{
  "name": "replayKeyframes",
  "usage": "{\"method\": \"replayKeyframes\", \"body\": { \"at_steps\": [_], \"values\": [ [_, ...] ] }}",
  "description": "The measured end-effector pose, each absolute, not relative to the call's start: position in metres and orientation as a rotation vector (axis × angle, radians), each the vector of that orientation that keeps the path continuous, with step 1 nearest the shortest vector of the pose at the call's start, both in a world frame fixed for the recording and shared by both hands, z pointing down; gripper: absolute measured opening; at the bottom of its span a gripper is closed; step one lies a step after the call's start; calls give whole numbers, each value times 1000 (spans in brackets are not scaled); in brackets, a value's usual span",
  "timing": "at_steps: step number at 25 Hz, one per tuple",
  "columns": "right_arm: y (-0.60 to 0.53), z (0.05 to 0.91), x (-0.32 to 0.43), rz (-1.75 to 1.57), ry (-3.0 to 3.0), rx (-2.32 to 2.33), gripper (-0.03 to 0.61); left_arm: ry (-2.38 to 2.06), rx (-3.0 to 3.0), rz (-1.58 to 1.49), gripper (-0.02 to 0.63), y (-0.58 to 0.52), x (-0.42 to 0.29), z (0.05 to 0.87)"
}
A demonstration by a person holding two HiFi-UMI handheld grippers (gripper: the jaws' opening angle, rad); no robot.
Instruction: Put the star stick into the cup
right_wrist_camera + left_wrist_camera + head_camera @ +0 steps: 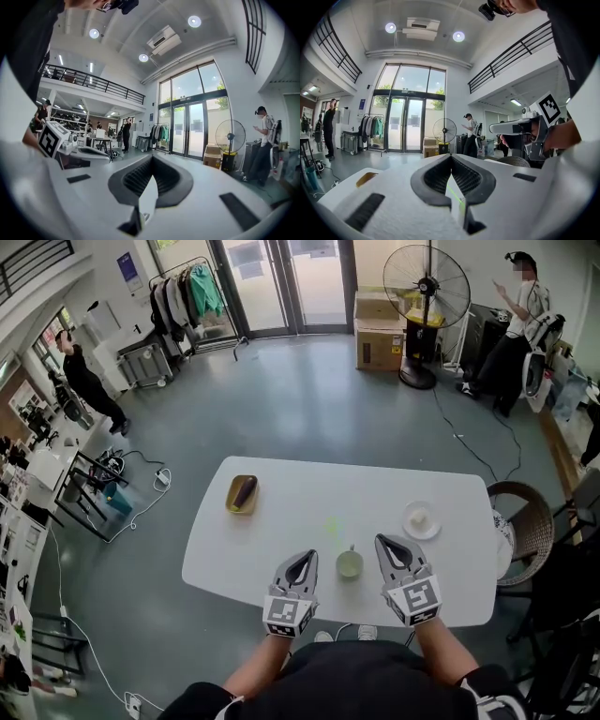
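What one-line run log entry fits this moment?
left gripper shut, empty | right gripper shut, empty | cup between them | stick on table

The cup [350, 564] at lower centre is hemmed closely by the left gripper [311, 555] and right gripper [381, 540], while open passage is left across the table [309, 493] between the yellow tray [242, 494] at upper left and the small plate [421, 520] at right.
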State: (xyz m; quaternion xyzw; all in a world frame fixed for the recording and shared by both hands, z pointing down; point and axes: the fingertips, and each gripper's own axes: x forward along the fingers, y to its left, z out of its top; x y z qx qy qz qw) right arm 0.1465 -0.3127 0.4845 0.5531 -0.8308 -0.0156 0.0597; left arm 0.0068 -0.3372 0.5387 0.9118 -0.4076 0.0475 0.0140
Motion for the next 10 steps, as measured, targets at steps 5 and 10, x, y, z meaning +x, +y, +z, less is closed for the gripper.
{"method": "replayKeyframes", "body": {
  "at_steps": [5, 10],
  "values": [
    [-315, 493, 148, -2, -2508, 1682, 3, -1280, 2828, 163, 12, -336, 2, 541],
    [-313, 492, 158, 8, -2502, 1688, 3, -1318, 2811, 147, 12, -337, -4, 540]
  ]
}}
